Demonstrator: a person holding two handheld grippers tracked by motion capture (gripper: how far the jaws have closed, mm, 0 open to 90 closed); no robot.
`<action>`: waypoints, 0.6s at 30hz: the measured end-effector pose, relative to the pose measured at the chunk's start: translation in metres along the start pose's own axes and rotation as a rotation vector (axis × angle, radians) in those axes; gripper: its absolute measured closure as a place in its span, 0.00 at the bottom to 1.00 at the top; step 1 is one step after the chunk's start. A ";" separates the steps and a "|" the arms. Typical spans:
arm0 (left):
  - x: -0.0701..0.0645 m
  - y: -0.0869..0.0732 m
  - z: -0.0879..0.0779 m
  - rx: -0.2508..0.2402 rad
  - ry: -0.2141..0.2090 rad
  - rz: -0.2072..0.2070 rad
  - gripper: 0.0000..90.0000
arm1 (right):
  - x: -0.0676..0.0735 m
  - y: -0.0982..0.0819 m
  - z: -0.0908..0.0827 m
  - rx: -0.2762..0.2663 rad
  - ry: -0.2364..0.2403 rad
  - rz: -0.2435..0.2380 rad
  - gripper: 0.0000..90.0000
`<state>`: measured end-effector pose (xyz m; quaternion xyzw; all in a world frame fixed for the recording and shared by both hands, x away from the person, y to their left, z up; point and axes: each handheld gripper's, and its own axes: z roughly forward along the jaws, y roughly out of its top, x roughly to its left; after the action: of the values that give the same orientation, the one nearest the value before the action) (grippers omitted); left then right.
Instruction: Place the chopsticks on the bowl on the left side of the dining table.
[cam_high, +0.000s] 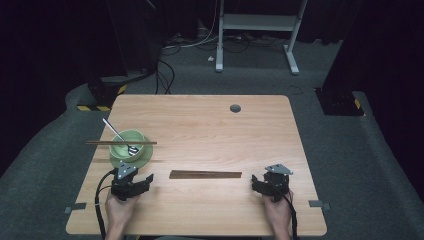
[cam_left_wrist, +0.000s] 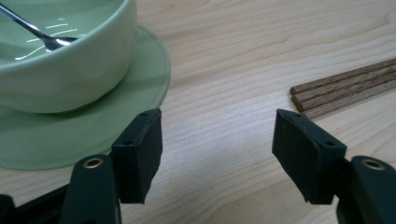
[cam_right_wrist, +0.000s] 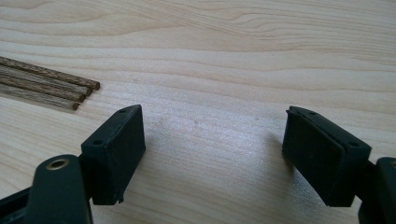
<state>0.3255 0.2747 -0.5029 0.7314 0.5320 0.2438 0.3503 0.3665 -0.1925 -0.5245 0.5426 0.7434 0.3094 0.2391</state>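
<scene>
A pale green bowl (cam_high: 127, 142) (cam_left_wrist: 70, 70) stands on a matching green plate (cam_high: 131, 161) (cam_left_wrist: 70, 135) at the table's left. A metal spoon (cam_high: 117, 132) (cam_left_wrist: 32, 30) leans inside it, and a pair of brown chopsticks (cam_high: 100, 143) lies across its rim. More wooden chopsticks (cam_high: 205, 174) (cam_left_wrist: 345, 88) (cam_right_wrist: 46, 84) lie together at the front centre. My left gripper (cam_high: 140, 179) (cam_left_wrist: 217, 149) sits low just in front of the plate, open, with bare wood between its pads. My right gripper (cam_high: 267, 184) (cam_right_wrist: 212, 154) rests right of the chopsticks' end, open and holding nothing.
The wooden table (cam_high: 210, 130) has a round grey grommet (cam_high: 235, 108) near its far edge and small metal brackets (cam_high: 75, 206) at its front corners. Beyond it stand a white desk frame (cam_high: 257, 30), floor cables and dark stands.
</scene>
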 end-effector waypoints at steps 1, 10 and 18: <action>0.000 -0.001 0.001 0.003 0.000 0.000 0.37 | 0.000 0.000 0.000 0.000 0.000 0.000 0.23; -0.002 -0.006 0.014 0.025 0.020 0.017 0.37 | 0.000 0.000 0.000 0.000 0.000 0.000 0.23; 0.000 -0.011 0.022 0.045 0.041 0.010 0.37 | 0.000 0.000 0.000 0.000 0.000 0.000 0.23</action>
<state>0.3354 0.2714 -0.5254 0.7366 0.5406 0.2488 0.3215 0.3665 -0.1925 -0.5245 0.5426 0.7434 0.3095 0.2390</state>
